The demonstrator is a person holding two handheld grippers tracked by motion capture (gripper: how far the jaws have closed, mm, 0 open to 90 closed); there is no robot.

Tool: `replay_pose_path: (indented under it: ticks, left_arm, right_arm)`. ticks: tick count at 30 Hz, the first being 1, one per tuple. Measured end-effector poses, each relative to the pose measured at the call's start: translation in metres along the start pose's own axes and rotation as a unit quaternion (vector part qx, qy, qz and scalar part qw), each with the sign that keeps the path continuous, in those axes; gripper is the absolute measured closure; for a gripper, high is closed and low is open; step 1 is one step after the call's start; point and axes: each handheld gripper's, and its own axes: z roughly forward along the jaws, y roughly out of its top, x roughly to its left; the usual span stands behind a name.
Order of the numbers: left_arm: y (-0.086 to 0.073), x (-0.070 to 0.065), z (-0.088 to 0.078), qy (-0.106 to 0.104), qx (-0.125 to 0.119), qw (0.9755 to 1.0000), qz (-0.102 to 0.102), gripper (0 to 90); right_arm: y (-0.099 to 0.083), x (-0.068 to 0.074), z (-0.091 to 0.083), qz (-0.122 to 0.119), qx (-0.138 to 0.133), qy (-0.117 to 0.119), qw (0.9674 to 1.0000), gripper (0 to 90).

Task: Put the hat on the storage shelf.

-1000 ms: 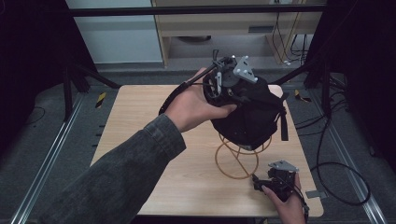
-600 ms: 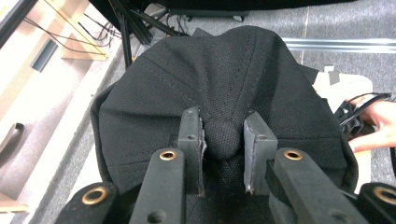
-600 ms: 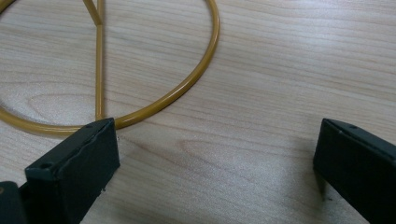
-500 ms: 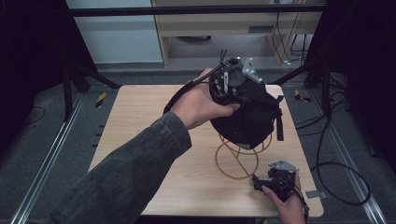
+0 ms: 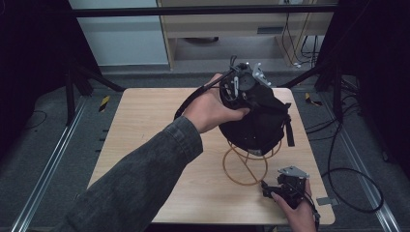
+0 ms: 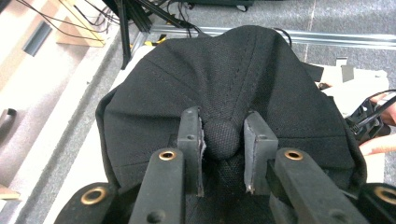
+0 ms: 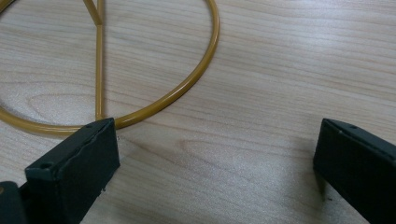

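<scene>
From the high view, my left gripper [image 5: 240, 83] has sunk a little since a second ago, easing the black cap [image 5: 258, 121] lower onto the yellow wire stand [image 5: 245, 164] on the bench [image 5: 145, 125]; I judge the seating nearly done; my right gripper [image 5: 285, 187] has kept still near the bench's front edge; in the left gripper view my jaws pinch the cap's top button [image 6: 222, 137], crown spreading beyond; in the right gripper view my jaws are spread wide over bare wood, the stand's base ring [image 7: 154, 105] just beside one of them.
</scene>
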Motion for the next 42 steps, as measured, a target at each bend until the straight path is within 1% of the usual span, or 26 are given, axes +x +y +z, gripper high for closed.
replay_pose_path:
  ticks: [11,13,17,24,34,37,40,42]
  left_arm:
    - [-0.004,-0.003,0.016,-0.012,0.010,0.9999,-0.005,71.5]
    - [-0.005,-0.003,0.018,-0.017,0.007,0.9998,-0.008,71.4]
    - [-0.005,-0.002,0.021,-0.016,0.008,0.9998,-0.010,71.1]
    - [-0.006,-0.007,0.028,-0.020,0.014,0.9997,-0.005,71.1]
    - [-0.007,-0.008,0.035,-0.027,0.022,0.9994,-0.006,70.9]
    - [-0.007,-0.007,0.036,-0.028,0.021,0.9993,-0.009,70.8]
    - [-0.008,-0.008,0.037,-0.027,0.022,0.9994,-0.006,70.5]
    - [-0.009,-0.009,0.039,-0.030,0.023,0.9993,-0.007,70.4]
  right_arm:
    - [0.000,0.000,0.000,-0.001,0.000,0.000,1.0000,0.4]
    - [0.000,0.000,0.000,0.000,0.000,0.000,1.0000,0.4]
    - [0.000,0.000,0.000,0.001,0.001,-0.001,1.0000,0.4]
    - [0.000,0.000,0.000,0.001,0.001,0.000,1.0000,0.4]
    - [0.000,0.000,0.000,0.002,0.000,0.000,1.0000,0.4]
    - [0.000,0.000,0.000,0.002,-0.001,0.000,1.0000,0.4]
    - [0.000,0.000,0.000,0.002,-0.001,0.000,1.0000,0.4]
    - [0.000,0.000,0.000,0.002,-0.001,0.001,1.0000,0.4]
